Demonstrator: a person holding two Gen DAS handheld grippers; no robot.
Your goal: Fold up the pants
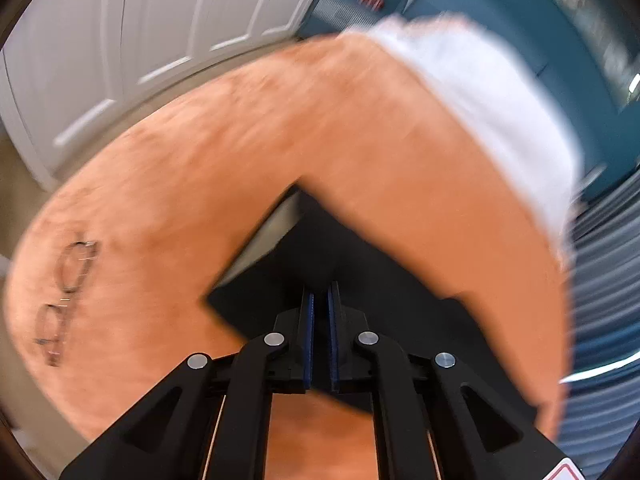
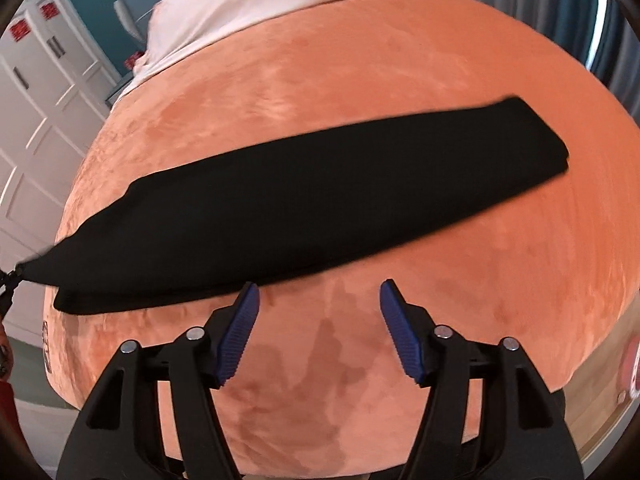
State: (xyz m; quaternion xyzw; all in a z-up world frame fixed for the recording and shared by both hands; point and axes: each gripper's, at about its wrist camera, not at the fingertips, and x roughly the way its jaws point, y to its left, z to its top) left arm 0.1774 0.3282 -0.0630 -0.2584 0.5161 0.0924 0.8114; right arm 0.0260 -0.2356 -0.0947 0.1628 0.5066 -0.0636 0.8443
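Observation:
The black pants (image 2: 304, 200) lie folded lengthwise in a long strip across an orange plush blanket (image 2: 360, 80). Their left end is pulled up to a point at the frame's edge, where a bit of my left gripper (image 2: 6, 280) shows. In the left wrist view my left gripper (image 1: 321, 300) has its blue pads pressed together on the black pants (image 1: 320, 248), which hang over the orange blanket (image 1: 360, 120). My right gripper (image 2: 318, 292) stands open just below the strip's near edge, with only blanket between its fingers.
A white sheet (image 2: 248, 0) covers the far end of the bed, also seen as a white sheet (image 1: 480, 80). White panelled doors (image 2: 32, 100) stand to the left, and white doors (image 1: 120, 40) behind. The left wrist view is blurred.

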